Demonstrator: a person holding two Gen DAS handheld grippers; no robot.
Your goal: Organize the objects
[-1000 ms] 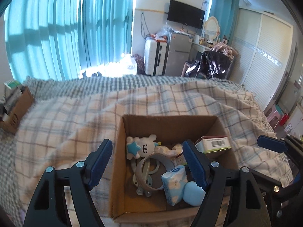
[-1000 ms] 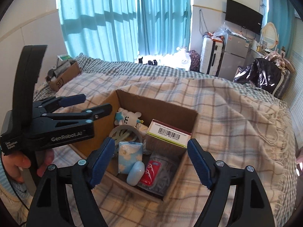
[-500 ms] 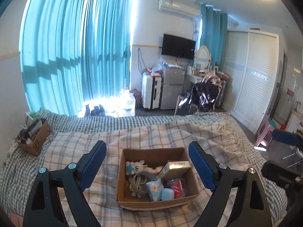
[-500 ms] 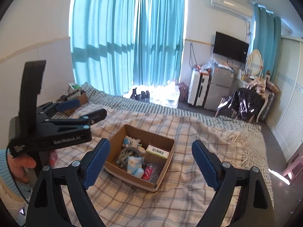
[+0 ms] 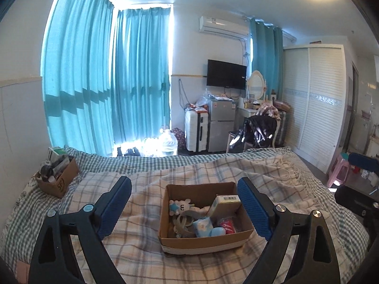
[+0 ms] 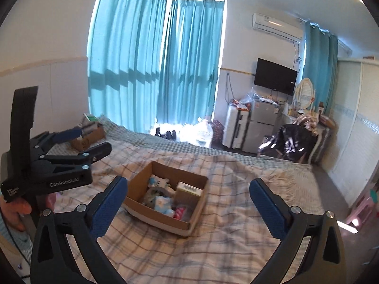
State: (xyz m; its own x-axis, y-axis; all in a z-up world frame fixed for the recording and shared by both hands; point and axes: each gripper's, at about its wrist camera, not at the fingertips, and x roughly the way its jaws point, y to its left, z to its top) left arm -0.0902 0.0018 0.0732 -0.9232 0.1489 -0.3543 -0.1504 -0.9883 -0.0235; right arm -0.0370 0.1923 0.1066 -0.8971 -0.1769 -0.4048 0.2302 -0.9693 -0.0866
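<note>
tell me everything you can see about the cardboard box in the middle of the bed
The cardboard box is a shallow, open-topped brown carton with a pale band along its base. It sits flat on the plaid blanket, apart from both grippers. Inside lie a white bear toy, a grey tape roll, a blue tissue pack, a red packet and a barcoded carton leaning on the far wall.

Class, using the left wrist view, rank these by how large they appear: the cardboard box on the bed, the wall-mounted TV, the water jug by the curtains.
1. cardboard box, though it lies nearest the camera
2. TV
3. water jug
</note>
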